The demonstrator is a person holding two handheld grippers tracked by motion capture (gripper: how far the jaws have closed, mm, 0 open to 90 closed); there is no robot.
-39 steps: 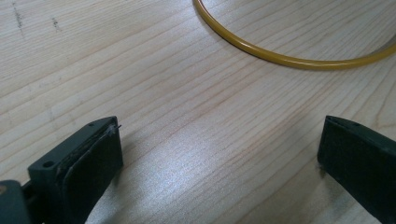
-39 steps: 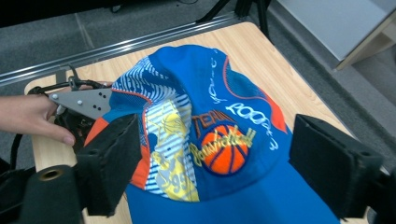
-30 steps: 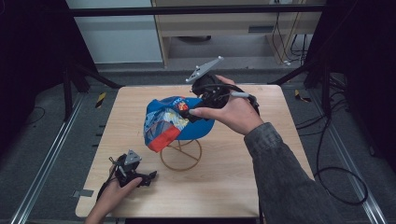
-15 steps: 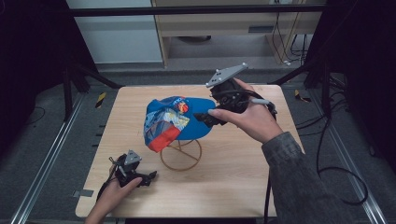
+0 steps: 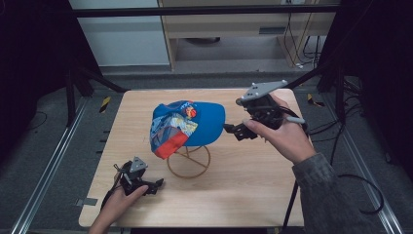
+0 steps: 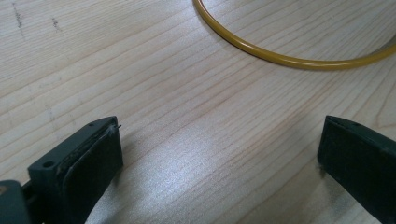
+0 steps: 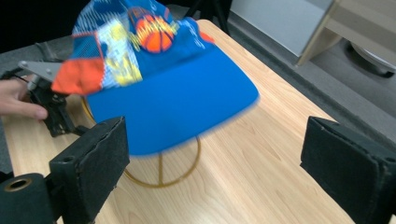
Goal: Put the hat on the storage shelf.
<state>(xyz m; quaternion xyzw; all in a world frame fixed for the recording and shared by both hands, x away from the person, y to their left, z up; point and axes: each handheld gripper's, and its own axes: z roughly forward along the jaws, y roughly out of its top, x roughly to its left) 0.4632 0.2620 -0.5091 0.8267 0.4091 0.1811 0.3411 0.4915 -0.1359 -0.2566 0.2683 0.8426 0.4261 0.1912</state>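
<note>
A blue cap (image 5: 187, 124) with a basketball badge and a patterned orange and yellow back sits on a yellow wire stand (image 5: 188, 163) at the table's middle. My right gripper (image 5: 233, 130) hovers just right of the brim, open, touching nothing. In the right gripper view the cap (image 7: 173, 93) lies ahead of the wide-apart jaws of my right gripper (image 7: 215, 140). My left gripper (image 5: 155, 185) rests on the table's front left, open, pointing at the stand's base ring (image 6: 280, 58). Nothing lies between the jaws of my left gripper (image 6: 219, 140).
The wooden table (image 5: 253, 195) has bare surface to the right of and in front of the stand. Dark frame rails run along both sides, and a cabinet stands behind the far edge. Cables hang off the right side.
My right gripper has drawn back to the right, off the cap's brim. The cap stays on the stand. The left gripper has not moved.
</note>
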